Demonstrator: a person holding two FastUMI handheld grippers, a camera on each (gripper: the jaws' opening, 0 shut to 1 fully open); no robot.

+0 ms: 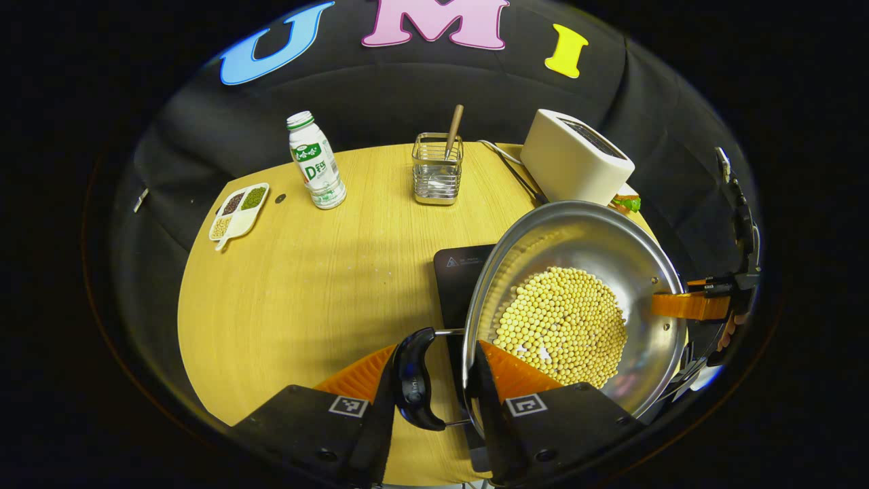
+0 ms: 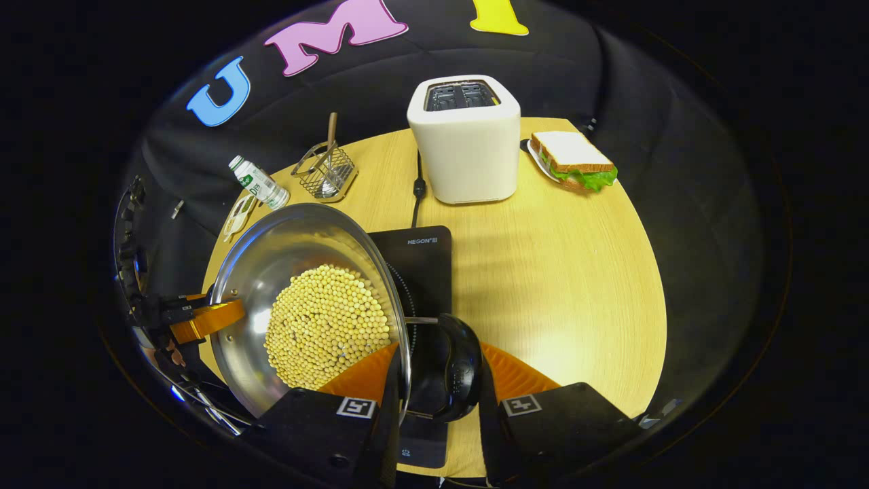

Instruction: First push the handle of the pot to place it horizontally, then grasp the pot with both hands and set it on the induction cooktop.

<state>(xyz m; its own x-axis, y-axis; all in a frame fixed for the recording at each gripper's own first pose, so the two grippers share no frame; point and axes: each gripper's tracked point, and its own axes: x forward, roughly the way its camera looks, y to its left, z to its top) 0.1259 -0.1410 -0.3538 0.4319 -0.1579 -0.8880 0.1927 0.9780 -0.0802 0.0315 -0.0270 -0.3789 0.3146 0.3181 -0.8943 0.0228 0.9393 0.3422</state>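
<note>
We hold the pot [image 1: 577,299] lifted over the induction cooktop [image 2: 414,272], one gripper on each side so the load of beans [image 2: 326,326] stays level. The left gripper [image 1: 441,380] has its fingers closed around the pot's left handle [image 1: 414,377], and the right gripper [image 2: 438,373] clamps the opposite handle [image 2: 458,370] the same way (each also shows far off in the other's view). We judge that lowering it squarely remains.
</note>
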